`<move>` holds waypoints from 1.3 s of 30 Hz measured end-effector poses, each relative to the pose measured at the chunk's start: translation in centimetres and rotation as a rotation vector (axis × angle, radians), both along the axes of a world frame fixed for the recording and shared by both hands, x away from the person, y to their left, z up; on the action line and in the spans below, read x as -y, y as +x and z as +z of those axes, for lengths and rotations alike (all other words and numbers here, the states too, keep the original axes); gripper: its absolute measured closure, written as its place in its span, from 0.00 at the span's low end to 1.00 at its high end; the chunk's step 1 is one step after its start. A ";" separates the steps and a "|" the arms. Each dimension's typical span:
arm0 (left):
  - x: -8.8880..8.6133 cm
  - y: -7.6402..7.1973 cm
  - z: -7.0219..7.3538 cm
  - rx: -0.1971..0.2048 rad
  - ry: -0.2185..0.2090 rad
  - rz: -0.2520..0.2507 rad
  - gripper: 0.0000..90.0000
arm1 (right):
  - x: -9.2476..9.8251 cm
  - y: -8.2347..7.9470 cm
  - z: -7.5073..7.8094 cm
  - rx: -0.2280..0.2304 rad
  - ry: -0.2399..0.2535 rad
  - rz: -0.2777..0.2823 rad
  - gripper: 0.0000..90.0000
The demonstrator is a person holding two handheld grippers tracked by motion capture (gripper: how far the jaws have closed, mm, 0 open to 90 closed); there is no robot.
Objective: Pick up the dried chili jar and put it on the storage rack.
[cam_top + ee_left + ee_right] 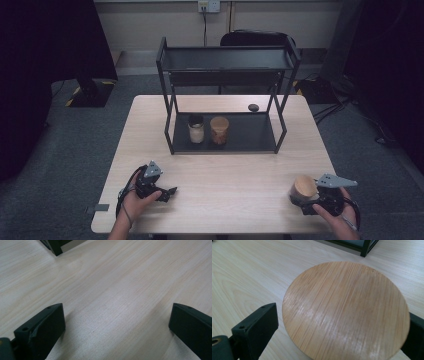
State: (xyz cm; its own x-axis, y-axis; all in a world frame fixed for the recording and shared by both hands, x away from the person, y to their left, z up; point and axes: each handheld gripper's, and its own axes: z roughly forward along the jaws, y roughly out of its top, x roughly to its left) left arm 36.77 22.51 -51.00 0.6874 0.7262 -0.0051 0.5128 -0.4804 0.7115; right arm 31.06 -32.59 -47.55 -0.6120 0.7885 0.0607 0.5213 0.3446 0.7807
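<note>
A jar with a round bamboo lid stands near the table's front right corner, between the jaws of my right gripper. The jaws are spread wide on either side of it, and a gap shows between the left jaw and the lid; the right jaw is mostly hidden behind the lid. My left gripper rests open at the front left, with bare light wood between its jaws. A black two-tier rack stands mid-table. Its lower shelf holds a black-lidded jar and a bamboo-lidded jar.
A small dark oval object lies on the table behind the rack. A black chair stands past the far edge. The rack's corner post shows at the top of both gripper views. Open wooden tabletop lies between the grippers.
</note>
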 end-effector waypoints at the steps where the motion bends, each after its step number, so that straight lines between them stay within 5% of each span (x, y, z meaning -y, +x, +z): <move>1: 0.0 0.0 0.0 0.000 -0.001 0.001 0.00 | 0.0 0.0 0.0 0.001 -0.001 -0.001 0.02; 20: 0.0 0.0 0.0 0.000 -0.001 0.000 0.00 | 0.0 0.0 -0.8 -0.003 0.003 -0.018 0.04; 39: 0.0 0.0 0.0 0.000 0.000 0.000 0.00 | 0.1 0.4 -1.2 0.017 -0.022 -0.021 0.24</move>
